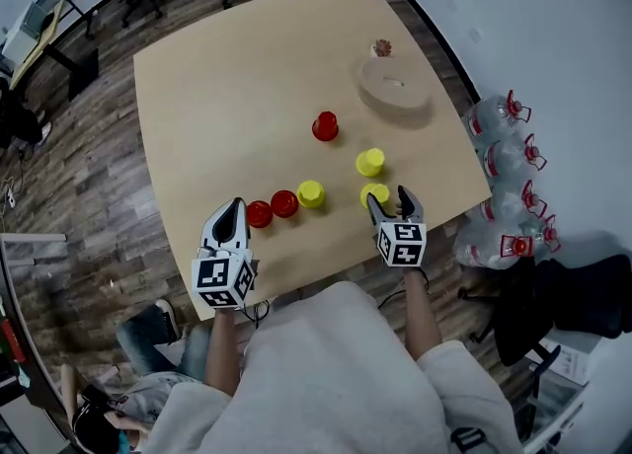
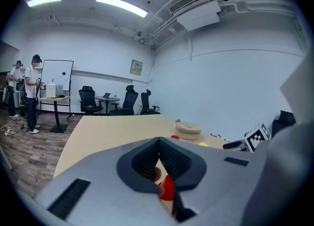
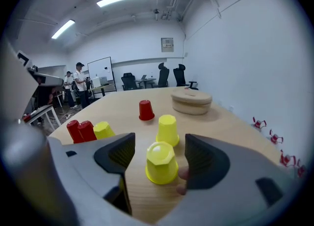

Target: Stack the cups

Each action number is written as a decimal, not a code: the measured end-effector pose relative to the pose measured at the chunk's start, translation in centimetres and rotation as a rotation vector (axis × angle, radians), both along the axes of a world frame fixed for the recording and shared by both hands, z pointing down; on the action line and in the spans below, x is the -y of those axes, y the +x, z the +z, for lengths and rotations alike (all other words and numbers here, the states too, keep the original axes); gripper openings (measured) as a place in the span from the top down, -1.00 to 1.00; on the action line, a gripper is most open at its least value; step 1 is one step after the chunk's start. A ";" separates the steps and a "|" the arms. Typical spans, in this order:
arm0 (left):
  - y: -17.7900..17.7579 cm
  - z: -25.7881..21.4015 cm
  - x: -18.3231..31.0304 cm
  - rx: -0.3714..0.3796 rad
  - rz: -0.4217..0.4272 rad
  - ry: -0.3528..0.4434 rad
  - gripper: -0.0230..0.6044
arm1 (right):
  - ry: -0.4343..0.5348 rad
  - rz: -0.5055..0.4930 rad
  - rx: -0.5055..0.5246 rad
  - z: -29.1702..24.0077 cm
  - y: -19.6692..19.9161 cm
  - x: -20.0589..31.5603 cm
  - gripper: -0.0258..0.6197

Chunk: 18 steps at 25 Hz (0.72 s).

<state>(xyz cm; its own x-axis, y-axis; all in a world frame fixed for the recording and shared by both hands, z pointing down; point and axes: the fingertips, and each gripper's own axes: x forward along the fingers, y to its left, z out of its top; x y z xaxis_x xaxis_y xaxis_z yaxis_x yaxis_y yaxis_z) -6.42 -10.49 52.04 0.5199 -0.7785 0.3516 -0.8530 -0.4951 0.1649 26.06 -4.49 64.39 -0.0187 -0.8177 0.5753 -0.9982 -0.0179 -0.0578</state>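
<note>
Jaws on my right gripper (image 1: 389, 197) straddle, wide apart, the yellow cup (image 3: 161, 163) by the surface's (image 1: 227, 97) near edge, ready to grab it; my left gripper (image 1: 232, 210) is closed, empty.

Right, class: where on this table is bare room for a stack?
Bare: the table at far left, behind the cup row and left of the lone red cup. Crowded: the near edge, around that row and two yellow cups; the disc fills the far right.
</note>
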 end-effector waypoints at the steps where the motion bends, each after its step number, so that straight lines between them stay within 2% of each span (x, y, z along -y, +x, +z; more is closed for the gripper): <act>1: 0.0 0.0 0.0 0.004 -0.002 0.000 0.89 | -0.024 -0.003 0.003 1.0 0.0 0.0 -0.06; 6: -1.0 0.0 -0.4 0.026 -0.028 -0.002 0.89 | -0.120 -0.018 0.009 5.0 -0.1 -0.1 -0.05; 9: -1.6 -0.1 -0.4 0.033 -0.045 -0.001 0.89 | -0.145 -0.013 -0.001 6.0 0.0 0.0 0.07; 10: -1.7 -0.1 -0.4 0.035 -0.050 0.000 0.89 | -0.149 -0.009 -0.004 6.2 0.2 0.0 0.15; 14: -2.3 -0.1 -0.6 0.037 -0.068 0.003 0.89 | -0.143 -0.021 -0.020 5.7 0.2 0.0 0.16; 18: -2.5 0.2 -0.6 0.026 -0.079 0.000 0.89 | -0.097 -0.048 -0.035 3.1 -0.3 0.3 0.16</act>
<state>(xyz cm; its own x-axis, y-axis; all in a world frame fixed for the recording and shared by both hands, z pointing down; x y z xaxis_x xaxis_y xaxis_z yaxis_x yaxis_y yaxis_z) -8.95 -9.88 52.25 0.4477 -0.8168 0.3639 -0.8933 -0.4263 0.1422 25.76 -4.76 67.53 -0.0347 -0.7567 0.6528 -0.9994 0.0260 -0.0229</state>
